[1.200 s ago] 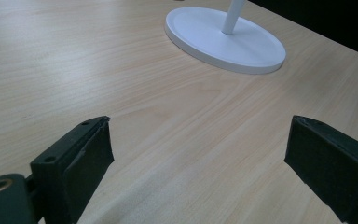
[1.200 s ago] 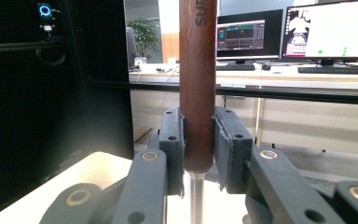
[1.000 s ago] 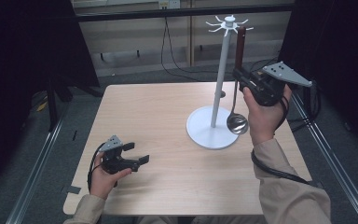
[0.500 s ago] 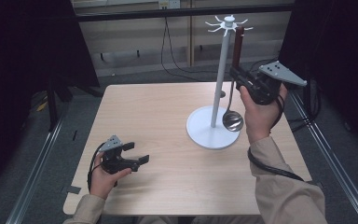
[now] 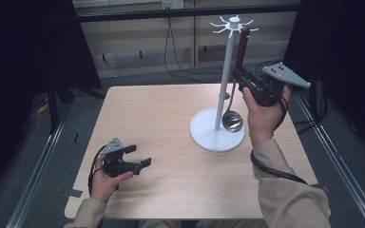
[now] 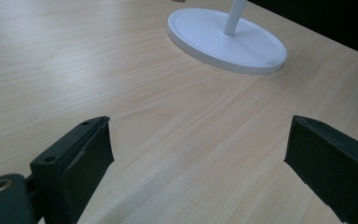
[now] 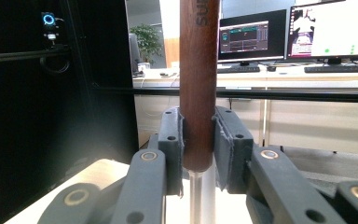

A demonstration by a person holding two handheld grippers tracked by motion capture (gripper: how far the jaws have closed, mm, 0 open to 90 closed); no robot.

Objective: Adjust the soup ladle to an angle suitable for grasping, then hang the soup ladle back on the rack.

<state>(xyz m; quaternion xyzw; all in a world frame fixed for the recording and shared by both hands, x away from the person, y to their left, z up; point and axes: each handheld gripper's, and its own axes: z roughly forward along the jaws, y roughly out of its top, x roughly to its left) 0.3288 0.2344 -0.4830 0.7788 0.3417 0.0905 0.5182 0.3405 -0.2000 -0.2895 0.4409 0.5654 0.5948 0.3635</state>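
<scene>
In the high view we see the right gripper raised in the upper right of the frame, clamped on the dark brown wooden handle of a ladle. The ladle hangs upright, its handle top up by the white hooks of the utensil stand and its steel bowl low, just beside the stand's pole and over the round white base. We cannot tell whether the handle is on a hook. The right gripper view confirms the hold: both jaws press against the lower end of the brown handle, with the metal shaft running down below them, and monitors glow in the upper right of that frame.

The left gripper sits in the lower left of the high view, held low over the wooden counter, its jaws spread wide with nothing between them. In the left gripper view we see bare counter between the jaws and the stand's white base at the top of the frame, well apart from them.
</scene>
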